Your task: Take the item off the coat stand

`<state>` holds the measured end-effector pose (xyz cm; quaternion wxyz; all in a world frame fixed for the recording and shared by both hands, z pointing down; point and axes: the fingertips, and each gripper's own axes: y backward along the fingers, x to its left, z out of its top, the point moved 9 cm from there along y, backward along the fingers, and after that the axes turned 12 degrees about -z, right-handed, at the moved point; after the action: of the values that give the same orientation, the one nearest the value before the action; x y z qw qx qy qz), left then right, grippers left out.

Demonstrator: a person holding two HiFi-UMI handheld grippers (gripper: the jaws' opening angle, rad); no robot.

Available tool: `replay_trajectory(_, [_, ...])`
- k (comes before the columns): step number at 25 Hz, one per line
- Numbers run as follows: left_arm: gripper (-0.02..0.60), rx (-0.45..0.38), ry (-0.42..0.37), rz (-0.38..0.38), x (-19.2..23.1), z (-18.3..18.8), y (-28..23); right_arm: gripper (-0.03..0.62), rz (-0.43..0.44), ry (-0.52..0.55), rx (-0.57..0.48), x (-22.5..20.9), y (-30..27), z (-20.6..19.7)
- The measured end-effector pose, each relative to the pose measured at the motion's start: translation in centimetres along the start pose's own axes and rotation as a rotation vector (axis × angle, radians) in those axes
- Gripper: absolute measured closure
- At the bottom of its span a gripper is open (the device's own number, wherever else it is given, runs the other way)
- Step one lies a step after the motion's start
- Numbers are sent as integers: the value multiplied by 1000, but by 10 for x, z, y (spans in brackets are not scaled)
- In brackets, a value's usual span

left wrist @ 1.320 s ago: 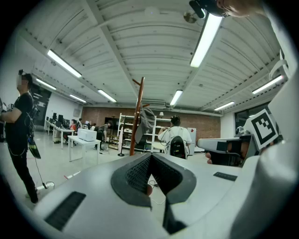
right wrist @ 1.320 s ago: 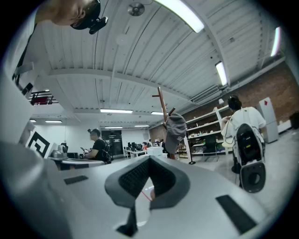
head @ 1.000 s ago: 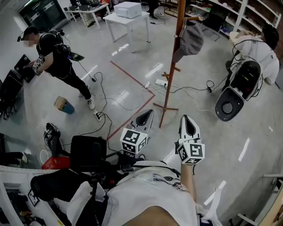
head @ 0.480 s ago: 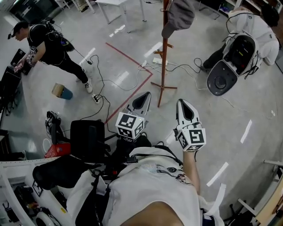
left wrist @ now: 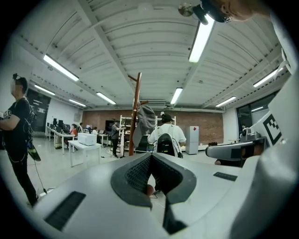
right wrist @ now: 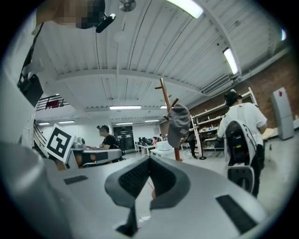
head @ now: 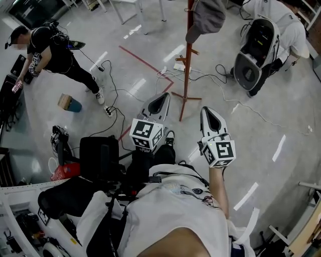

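A wooden coat stand (head: pixel 187 60) rises from the floor ahead of me, and a grey cap (head: pixel 206 15) hangs from a peg near its top. In the head view my left gripper (head: pixel 161 100) is held just left of the stand's base. My right gripper (head: pixel 209 114) sits to the right of the base. Both are well short of the cap and hold nothing. The stand (left wrist: pixel 135 116) and cap (left wrist: pixel 145 119) show beyond the shut left gripper (left wrist: pixel 150 158). Past the shut right gripper (right wrist: pixel 149 159), the cap (right wrist: pixel 178 123) hangs on the stand (right wrist: pixel 167 109).
A person in black (head: pixel 52 47) stands at the left. At the upper right a person in white (head: pixel 293 25) bends over a black and grey seat (head: pixel 256 50). Cables (head: pixel 220 75) and red tape (head: pixel 145 62) cross the floor near the stand. A black case (head: pixel 100 160) sits beside me.
I have moved closer to the coat stand: its base and the cap sit nearer and higher in the head view. Both grippers came forward with me, still shut and empty.
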<state>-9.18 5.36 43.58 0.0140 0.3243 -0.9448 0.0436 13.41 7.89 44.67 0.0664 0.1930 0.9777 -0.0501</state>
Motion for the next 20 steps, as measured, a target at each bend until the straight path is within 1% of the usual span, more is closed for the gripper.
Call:
replay_trajectory(5, [578, -9, 7, 16, 40, 2, -33, 591, -37, -14, -5, -14, -46, 7])
replay_trajectory(12, [578, -4, 9, -39, 73, 14, -62, 591, -79, -24, -17, -8, -90, 19])
replay_trajectory(20, [578, 38, 31, -90, 117, 9, -90, 591, -96, -37, 4, 4, -151, 19])
